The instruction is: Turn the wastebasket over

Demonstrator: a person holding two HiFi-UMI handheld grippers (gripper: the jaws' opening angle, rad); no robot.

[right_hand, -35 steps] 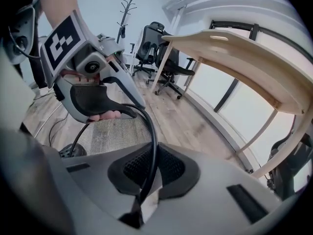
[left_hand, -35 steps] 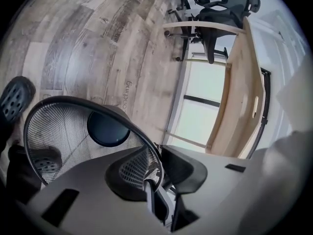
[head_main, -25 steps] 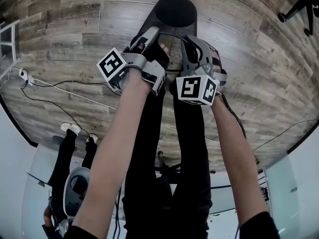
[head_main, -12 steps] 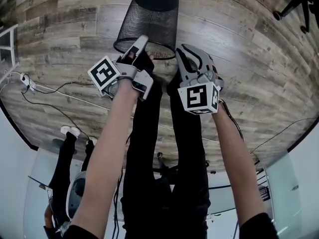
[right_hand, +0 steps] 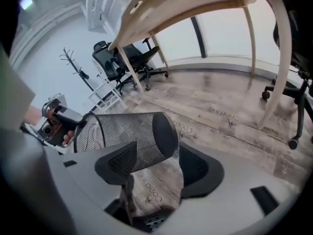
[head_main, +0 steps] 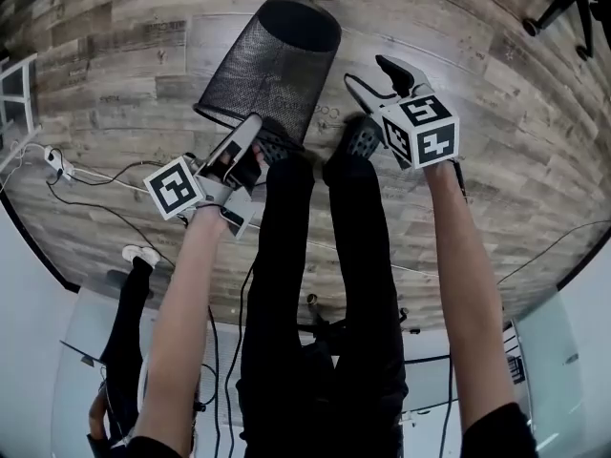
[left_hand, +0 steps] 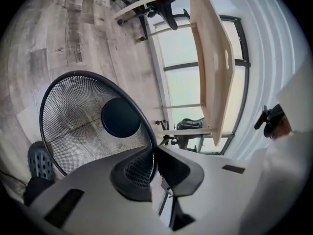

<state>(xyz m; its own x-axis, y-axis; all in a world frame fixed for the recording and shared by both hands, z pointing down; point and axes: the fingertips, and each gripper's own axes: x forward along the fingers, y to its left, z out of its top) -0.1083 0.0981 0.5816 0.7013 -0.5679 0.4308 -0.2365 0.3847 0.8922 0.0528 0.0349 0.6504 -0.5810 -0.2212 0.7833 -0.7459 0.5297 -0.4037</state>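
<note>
We see a pale wooden desk (right_hand: 195, 6) standing on a grey wood-plank floor (right_hand: 244, 131), with tall windows (right_hand: 220, 33) bright behind the desk. A black office chair (right_hand: 115, 65) sits by the desk's left legs, and a second chair (right_hand: 302, 58) stands at the desk's right end. Further left of the desk, against a white wall, stand a coat stand (right_hand: 78, 70) and a white shelf unit (right_hand: 105, 99). Printed lettering (right_hand: 222, 114) marks the planks in front of the desk.

wastebasket (head_main: 272, 60) left of right gripper (head_main: 374, 76)
</note>
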